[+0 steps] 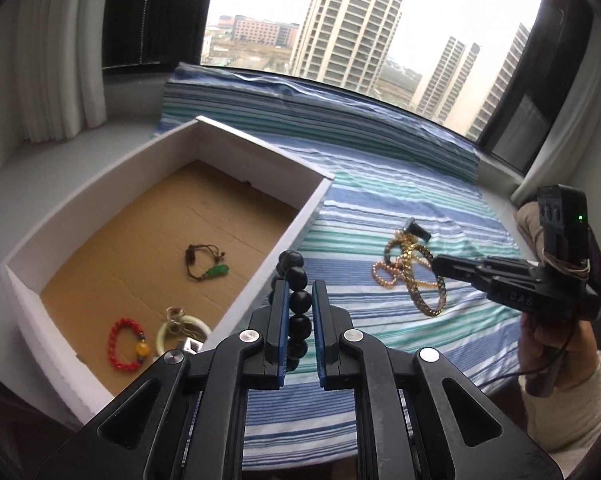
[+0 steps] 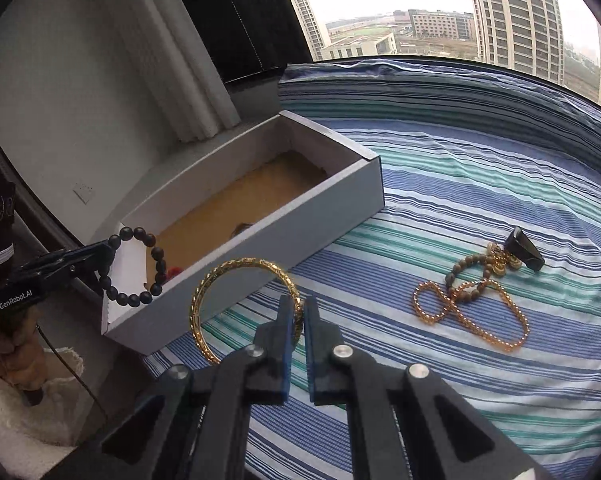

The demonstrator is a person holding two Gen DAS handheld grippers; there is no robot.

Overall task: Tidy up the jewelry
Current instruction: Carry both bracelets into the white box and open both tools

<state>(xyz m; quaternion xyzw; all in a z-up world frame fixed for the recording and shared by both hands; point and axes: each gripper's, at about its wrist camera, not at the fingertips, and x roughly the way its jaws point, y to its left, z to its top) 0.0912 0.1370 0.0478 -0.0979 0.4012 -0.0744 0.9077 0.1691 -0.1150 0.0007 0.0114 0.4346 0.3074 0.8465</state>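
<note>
Between the jaws of our left gripper, closed tight, we hold a black bead bracelet. Left of these jaws, beyond them, sits a white box with a red bracelet, a pale bangle and a green pendant cord. Our right gripper is clamped on a gold bangle. Right of its jaws, farther off on the striped cloth, we list a gold bead chain and a black pendant.

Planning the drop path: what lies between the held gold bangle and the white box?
Only bare striped sheet separates gold bangle from white box, seen in the right wrist view.
</note>
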